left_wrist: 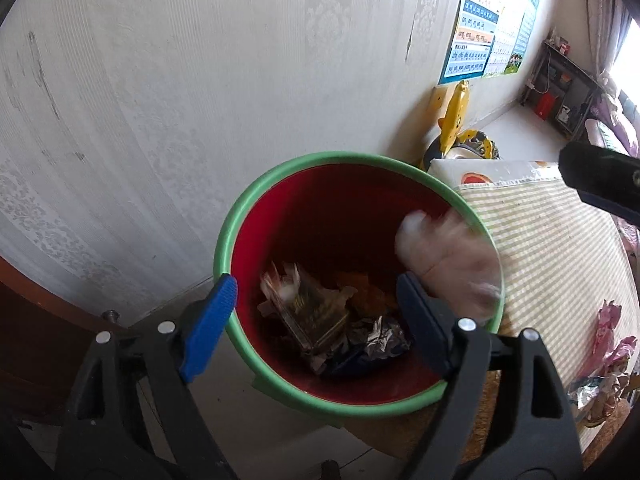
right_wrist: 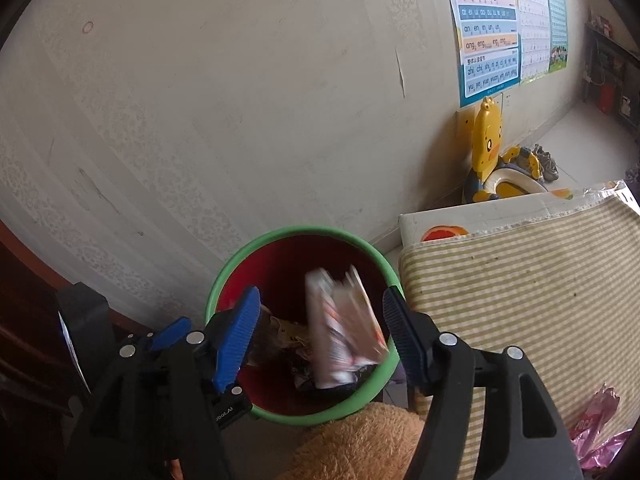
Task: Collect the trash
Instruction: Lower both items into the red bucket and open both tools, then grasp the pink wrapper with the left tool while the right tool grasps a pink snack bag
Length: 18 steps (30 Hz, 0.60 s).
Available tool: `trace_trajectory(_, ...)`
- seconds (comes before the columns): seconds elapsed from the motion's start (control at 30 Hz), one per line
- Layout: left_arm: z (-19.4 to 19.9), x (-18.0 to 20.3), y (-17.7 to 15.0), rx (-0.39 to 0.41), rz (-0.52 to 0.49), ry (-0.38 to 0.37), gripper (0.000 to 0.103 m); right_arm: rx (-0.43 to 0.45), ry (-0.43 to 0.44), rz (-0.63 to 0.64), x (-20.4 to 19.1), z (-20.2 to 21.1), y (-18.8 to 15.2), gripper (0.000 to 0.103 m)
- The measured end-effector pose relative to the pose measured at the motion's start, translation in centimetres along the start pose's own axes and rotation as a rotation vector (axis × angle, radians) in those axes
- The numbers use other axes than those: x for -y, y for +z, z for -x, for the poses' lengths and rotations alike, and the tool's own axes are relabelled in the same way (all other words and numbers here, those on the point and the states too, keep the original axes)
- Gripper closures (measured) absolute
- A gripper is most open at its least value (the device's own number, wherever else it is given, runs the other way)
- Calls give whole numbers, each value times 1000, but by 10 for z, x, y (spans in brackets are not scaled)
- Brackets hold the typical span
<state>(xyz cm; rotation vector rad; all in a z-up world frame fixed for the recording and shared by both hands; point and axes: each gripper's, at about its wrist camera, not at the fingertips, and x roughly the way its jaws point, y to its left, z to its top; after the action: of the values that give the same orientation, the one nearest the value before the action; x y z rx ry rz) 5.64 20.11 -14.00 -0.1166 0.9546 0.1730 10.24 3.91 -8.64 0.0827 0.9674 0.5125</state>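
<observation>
since the white-and-orange wrapper shows up as a blur over the mouth of the red bin with neither pad touching it, i'd guess it's mid-drop and headed inside; the right tongs are spread wide with nothing in them, and the left tongs are also wide open and empty, hanging just above the same bin's green rim; in the left view the falling piece is just a pale smear near the rim on the bed side, so the risk i see is it clipping that edge and sliding down between the bin and the striped mattress cover; both tongs are crowded over one opening too, so they could knock each other or tip the bin, which seems light; the bin already holds crumpled foil and a dark packet; more trash is not yet collected, a pink wrapper lies on the bed well apart from the bin, so easy to forget; readable stuff: the wall poster has pinyin like "ang eng ing ong" and "zhi chi shi", the pink wrapper shows something like "poca" but i can't be sure, and the left tongs' body reads partly "bot.ai"; a yellow duck potty sits by the wall.
</observation>
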Motion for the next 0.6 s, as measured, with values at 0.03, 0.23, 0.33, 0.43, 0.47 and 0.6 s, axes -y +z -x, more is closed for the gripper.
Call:
trace_trajectory(0.03,-1,1,0,-3,-3,-1,24,0,1,-2,1,0,-1,40)
trace_trajectory(0.23,4,12,0,-2,-24,-18,24,7,-26,-17,17,16,-11,35)
trace_trajectory(0.33,9,21,0,9,-40,-33,24,6,-67,-13,33,30,-20,34)
trace_trajectory(0.43,16,38,-1,17,-71,-60,24,6,-119,-29,57,47,-32,31)
trace_trajectory(0.47,19,46,-2,20,-88,-72,24,3,-141,-43,69,55,-39,29)
trace_trajectory(0.6,31,79,-8,32,-151,-121,24,-13,-279,-139,131,89,-73,27)
